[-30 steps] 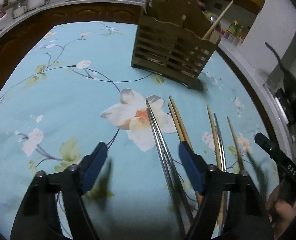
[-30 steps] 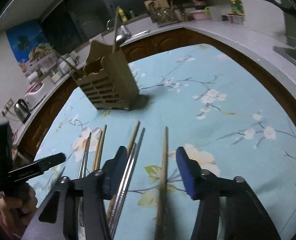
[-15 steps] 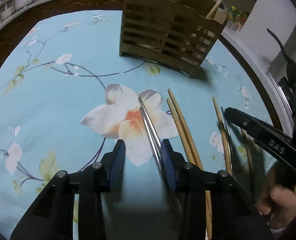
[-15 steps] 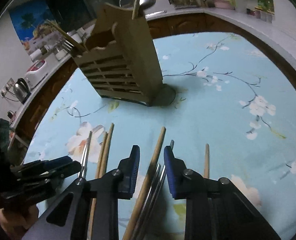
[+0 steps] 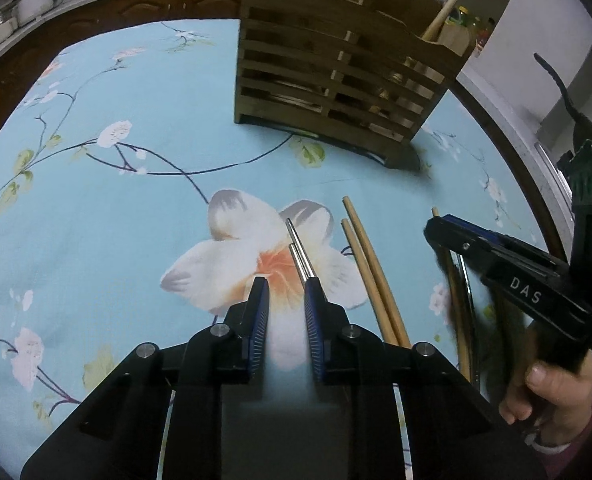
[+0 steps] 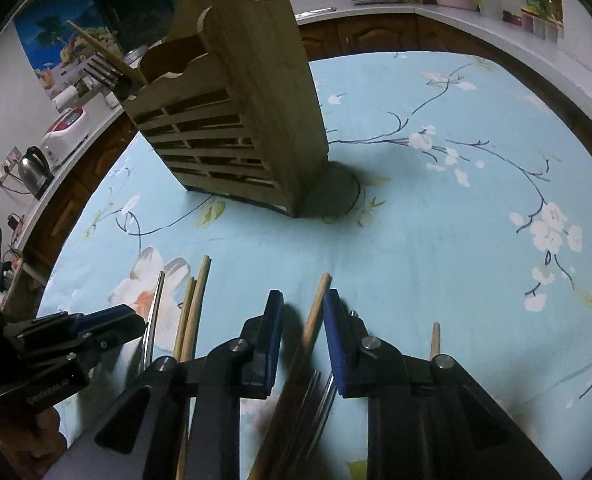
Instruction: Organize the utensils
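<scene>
A slatted wooden utensil holder (image 5: 335,92) stands on the floral blue cloth; it also shows in the right wrist view (image 6: 240,128). My left gripper (image 5: 286,292) is low over the cloth, jaws narrowed but apart, with a pair of metal chopsticks (image 5: 299,252) at its right finger. A pair of wooden chopsticks (image 5: 367,268) lies just right of it. My right gripper (image 6: 301,312) has its jaws narrowed around a wooden chopstick (image 6: 313,312) and metal chopsticks (image 6: 315,392) beneath; a gap still shows. Another wooden chopstick (image 6: 435,338) lies to its right.
The holder has a wooden chopstick (image 5: 451,0) standing in it. A counter edge (image 6: 495,28) with jars and appliances rings the table. A kettle (image 6: 34,170) stands at the left. A dark pan handle (image 5: 555,80) sits at the right.
Both grippers have moved forward and down toward the chopsticks, and their jaws have narrowed from wide open to a small gap. The holder looms closer.
</scene>
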`<control>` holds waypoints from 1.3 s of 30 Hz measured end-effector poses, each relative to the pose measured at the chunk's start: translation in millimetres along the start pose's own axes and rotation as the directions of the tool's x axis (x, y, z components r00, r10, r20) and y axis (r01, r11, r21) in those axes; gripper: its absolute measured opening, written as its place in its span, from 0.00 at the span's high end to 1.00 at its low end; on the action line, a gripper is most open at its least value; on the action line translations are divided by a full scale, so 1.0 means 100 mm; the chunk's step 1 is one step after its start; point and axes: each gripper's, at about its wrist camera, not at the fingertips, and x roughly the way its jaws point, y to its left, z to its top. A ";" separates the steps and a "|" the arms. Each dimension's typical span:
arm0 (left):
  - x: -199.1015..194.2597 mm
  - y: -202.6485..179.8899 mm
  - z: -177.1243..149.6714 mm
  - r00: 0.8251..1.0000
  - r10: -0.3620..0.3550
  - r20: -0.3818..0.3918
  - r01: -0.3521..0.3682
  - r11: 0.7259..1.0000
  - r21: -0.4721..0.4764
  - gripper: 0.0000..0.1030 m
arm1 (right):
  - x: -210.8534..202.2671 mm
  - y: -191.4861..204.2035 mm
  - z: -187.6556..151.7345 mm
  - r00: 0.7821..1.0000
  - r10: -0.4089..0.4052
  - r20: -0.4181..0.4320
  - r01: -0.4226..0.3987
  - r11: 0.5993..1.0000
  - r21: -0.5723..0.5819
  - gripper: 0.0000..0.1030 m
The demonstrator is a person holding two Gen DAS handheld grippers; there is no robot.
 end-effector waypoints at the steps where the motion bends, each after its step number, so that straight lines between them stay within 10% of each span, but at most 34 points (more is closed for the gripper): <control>1: 0.00 0.01 0.00 1.000 -0.012 -0.006 0.012 1.000 -0.009 0.83 | 0.00 -0.01 0.01 1.000 0.004 0.000 -0.004 1.000 0.003 0.79; 13: -0.03 -0.03 0.02 0.996 -0.081 -0.038 0.079 0.995 -0.067 0.83 | -0.03 -0.14 0.01 0.999 0.052 0.003 -0.052 0.998 0.034 0.82; 39: 0.08 -0.29 0.02 0.992 0.126 0.031 -0.129 0.983 0.130 0.94 | 0.05 0.15 0.03 0.996 -0.091 0.017 0.092 0.991 -0.093 0.90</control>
